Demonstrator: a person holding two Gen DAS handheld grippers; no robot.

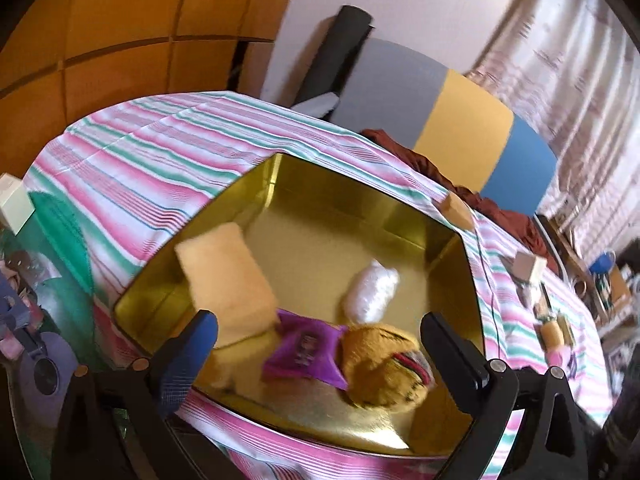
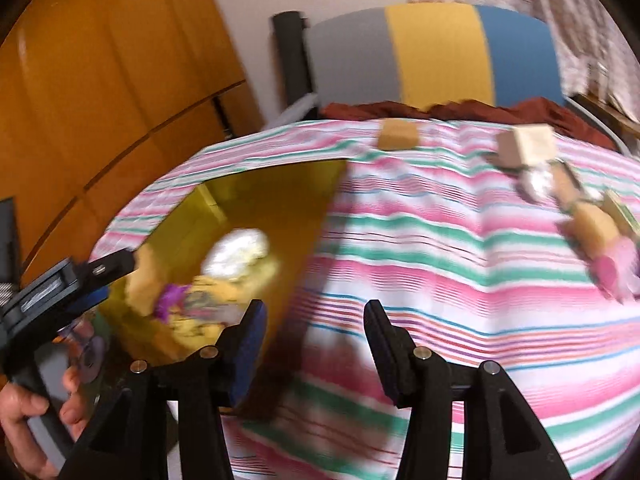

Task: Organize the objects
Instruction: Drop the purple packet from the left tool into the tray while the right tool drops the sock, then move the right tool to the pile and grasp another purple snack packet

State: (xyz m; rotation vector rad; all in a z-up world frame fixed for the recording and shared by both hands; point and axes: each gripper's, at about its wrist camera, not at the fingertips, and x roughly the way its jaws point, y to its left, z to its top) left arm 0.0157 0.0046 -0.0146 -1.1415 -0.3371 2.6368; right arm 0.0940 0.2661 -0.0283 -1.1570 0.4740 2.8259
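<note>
A gold tin box (image 1: 360, 208) stands open on the striped cloth (image 1: 140, 152). Inside lie a tan sponge block (image 1: 228, 276), a white pouch (image 1: 372, 290), a purple packet (image 1: 308, 354) and a yellow knitted ball (image 1: 384, 364). My left gripper (image 1: 320, 344) is open and empty just above the near end of the box. My right gripper (image 2: 314, 336) is open and empty over the cloth (image 2: 440, 264), beside the right wall of the box (image 2: 280, 208). The left gripper (image 2: 100, 276) also shows at the box's left edge in the right wrist view.
Loose items lie on the cloth to the right: a tan block (image 2: 398, 134), a beige cube (image 2: 528, 146) and a cluster of small packets (image 2: 600, 236). A striped chair back (image 2: 436, 52) and dark red cloth stand behind the table. Wooden cupboards are at the left.
</note>
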